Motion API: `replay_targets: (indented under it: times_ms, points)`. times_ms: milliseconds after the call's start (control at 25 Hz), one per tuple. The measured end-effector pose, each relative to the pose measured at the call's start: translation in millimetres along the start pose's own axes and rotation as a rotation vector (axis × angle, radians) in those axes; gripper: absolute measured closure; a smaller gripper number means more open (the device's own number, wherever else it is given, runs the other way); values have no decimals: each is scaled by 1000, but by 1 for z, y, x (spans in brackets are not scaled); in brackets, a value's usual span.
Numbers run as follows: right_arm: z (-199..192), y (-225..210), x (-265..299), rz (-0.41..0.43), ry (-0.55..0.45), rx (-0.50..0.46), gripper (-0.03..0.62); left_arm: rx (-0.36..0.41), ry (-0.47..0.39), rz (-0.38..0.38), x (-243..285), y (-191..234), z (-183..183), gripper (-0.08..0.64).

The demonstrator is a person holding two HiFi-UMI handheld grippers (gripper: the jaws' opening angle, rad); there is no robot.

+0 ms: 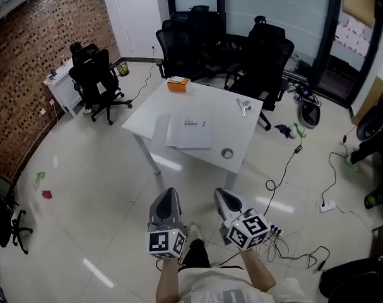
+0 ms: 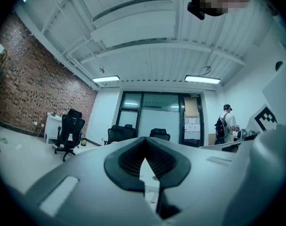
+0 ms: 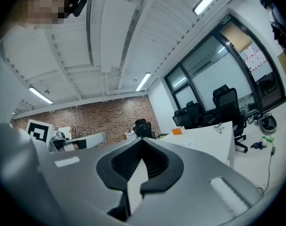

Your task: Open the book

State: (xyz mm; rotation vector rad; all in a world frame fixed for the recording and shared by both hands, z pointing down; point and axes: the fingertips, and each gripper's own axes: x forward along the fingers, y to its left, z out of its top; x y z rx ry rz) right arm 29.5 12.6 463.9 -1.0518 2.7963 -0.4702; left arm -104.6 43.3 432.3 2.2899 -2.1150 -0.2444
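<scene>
Floor: glossy white tiled floor [image 1: 84, 188], spread around everything; black cables [image 1: 286, 182] strewn over it at the right.
Wall: red-brown brick wall [image 1: 27, 55] along the left side.
Tabletop: square white tabletop [image 1: 241, 131] in the middle of the room, well apart from both grippers.
Chairs: black wheeled office chairs [image 1: 260, 55] crowded at the far edge of the tabletop; one more black office chair [image 1: 96, 81] at the far left, near the brick wall.
Left gripper: grey left gripper [image 1: 169, 193] with its marker cube, held low and near, close to the body; jaws drawn almost together, only a thin slit between, nothing in them.
Right gripper: grey right gripper [image 1: 221, 194] just beside the left one, also far short of the tabletop; jaws closed together, empty.
Book: thin white book [image 1: 190, 132] lying flat on the near-left part of the tabletop, a short line of dark print on its top face; open or closed hard to tell from here.
Box: small orange box [image 1: 178, 84] at the far edge of the tabletop.
Clip: silver metal clip [image 1: 243, 106] on the far-right part of the tabletop.
Ring: small grey ring-shaped roll [image 1: 227, 153] near the near-right edge, right of the book and apart from it.
</scene>
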Motion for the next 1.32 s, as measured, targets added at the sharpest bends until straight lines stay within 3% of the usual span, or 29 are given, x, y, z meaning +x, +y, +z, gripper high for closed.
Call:
replay_targets:
  times_ms: [200, 600, 840, 1320]
  points:
    - [0, 18, -53, -24, -15, 22, 589, -6, -6, -25, -48, -32, 16, 543]
    - [3, 44, -102, -48, -42, 4, 589, -2, -5, -33, -90, -48, 22, 543]
    - [-7, 51, -110, -20, -31, 65, 589, -15, -7, -25, -98, -48, 15, 543]
    - [-8, 50, -121, -26, -38, 66, 589, -23, 8, -57, -102, -60, 2, 543]
